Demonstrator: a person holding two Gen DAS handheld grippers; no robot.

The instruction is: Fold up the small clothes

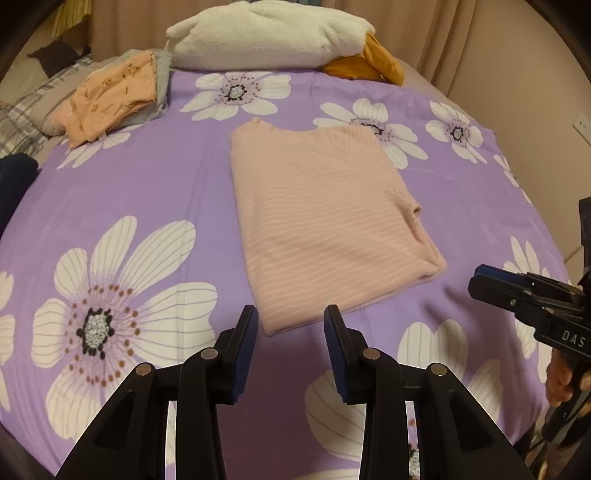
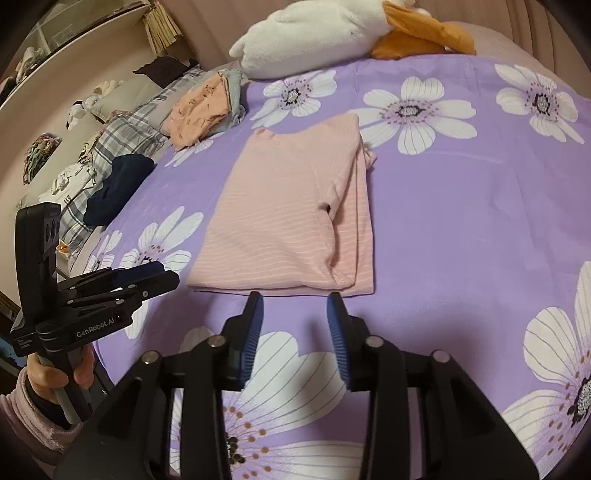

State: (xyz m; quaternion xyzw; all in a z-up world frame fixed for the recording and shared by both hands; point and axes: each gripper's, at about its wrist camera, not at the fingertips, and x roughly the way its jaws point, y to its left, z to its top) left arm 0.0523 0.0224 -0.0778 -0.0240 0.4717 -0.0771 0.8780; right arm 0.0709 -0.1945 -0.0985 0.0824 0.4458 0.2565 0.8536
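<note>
A pink striped top [image 1: 317, 221] lies flat on the purple flowered bedspread [image 1: 147, 192], sleeves folded in over the body. It also shows in the right wrist view [image 2: 288, 214]. My left gripper [image 1: 290, 317] is open and empty, just short of the top's near hem. My right gripper [image 2: 293, 304] is open and empty, just short of the near hem too. The right gripper shows from the side in the left wrist view [image 1: 491, 280]. The left gripper shows from the side in the right wrist view [image 2: 162, 275].
A folded orange and grey pile [image 1: 114, 96] lies at the far left of the bed. A white plush with orange parts [image 1: 273, 33] lies at the head. A dark navy garment [image 2: 118, 184] and plaid bedding [image 2: 122, 136] lie along the left edge.
</note>
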